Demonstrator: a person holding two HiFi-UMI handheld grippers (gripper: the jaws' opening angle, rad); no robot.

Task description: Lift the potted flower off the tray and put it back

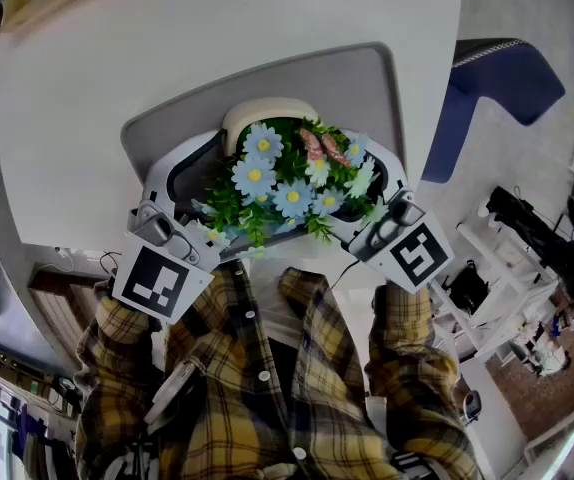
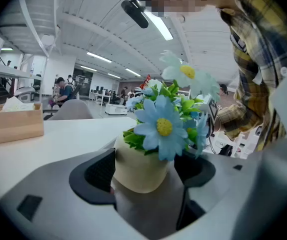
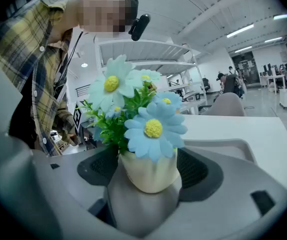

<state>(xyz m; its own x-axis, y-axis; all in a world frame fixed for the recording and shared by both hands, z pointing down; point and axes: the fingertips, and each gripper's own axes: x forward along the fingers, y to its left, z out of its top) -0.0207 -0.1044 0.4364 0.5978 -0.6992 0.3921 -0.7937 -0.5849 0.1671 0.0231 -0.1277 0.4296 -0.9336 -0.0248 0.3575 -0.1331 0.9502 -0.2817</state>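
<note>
The potted flower (image 1: 287, 183) stands upright over the tray (image 1: 367, 78), centred between the left gripper (image 2: 146, 171) and right gripper (image 3: 148, 169), with both jaw pairs wide and clamping its pot.

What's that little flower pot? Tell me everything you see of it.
The potted flower is a rounded, cream, matte-looking pot holding pale blue daisies with yellow centres, green leaves and one pinkish bloom, likely artificial. It stands upright over the gray tray. The left gripper and right gripper each clasp the pot between their fingers.

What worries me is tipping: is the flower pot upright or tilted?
Upright: in both gripper views the pot is rim-up, flowers rising above it.
</note>
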